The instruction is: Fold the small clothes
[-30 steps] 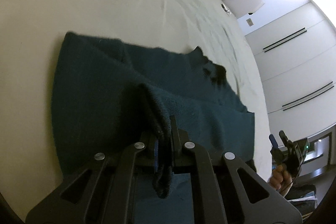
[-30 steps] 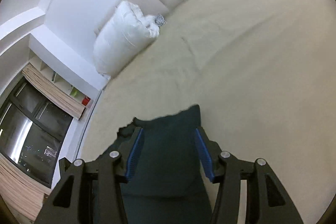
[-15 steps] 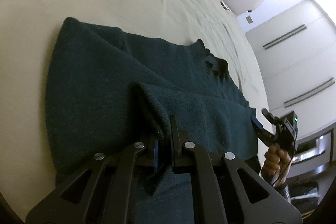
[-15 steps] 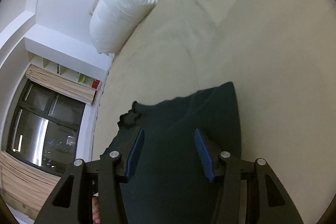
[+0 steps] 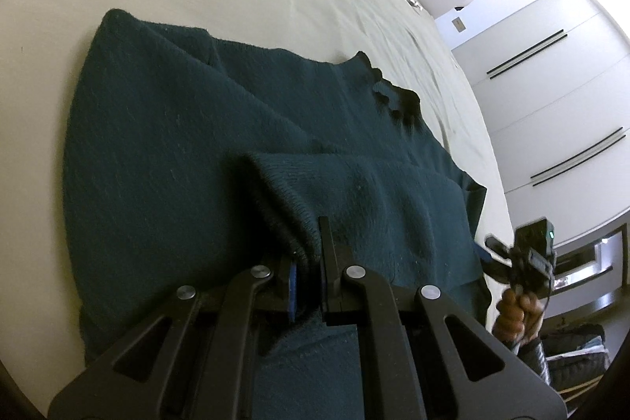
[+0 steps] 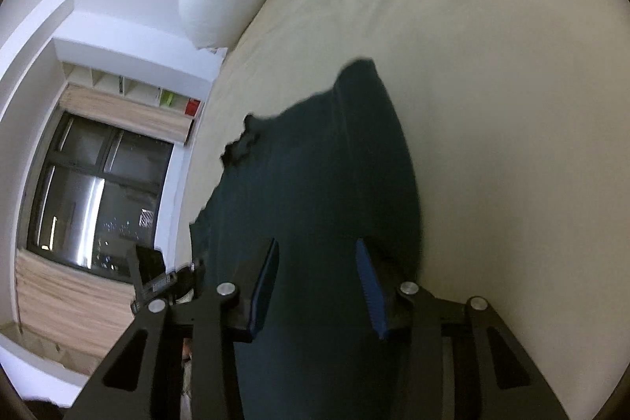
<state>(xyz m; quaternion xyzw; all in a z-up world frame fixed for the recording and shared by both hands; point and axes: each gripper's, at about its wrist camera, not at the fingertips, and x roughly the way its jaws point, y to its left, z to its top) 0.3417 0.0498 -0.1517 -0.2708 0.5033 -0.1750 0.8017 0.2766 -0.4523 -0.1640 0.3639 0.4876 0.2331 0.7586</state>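
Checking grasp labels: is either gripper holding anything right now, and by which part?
The left gripper is shut on a bunched fold of the dark teal sweater, likely a sleeve or edge. The right gripper is open above it, holding nothing.

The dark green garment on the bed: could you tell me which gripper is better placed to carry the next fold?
Left. The left gripper is shut on a raised fold of the dark green garment. The right gripper is open, holding nothing.
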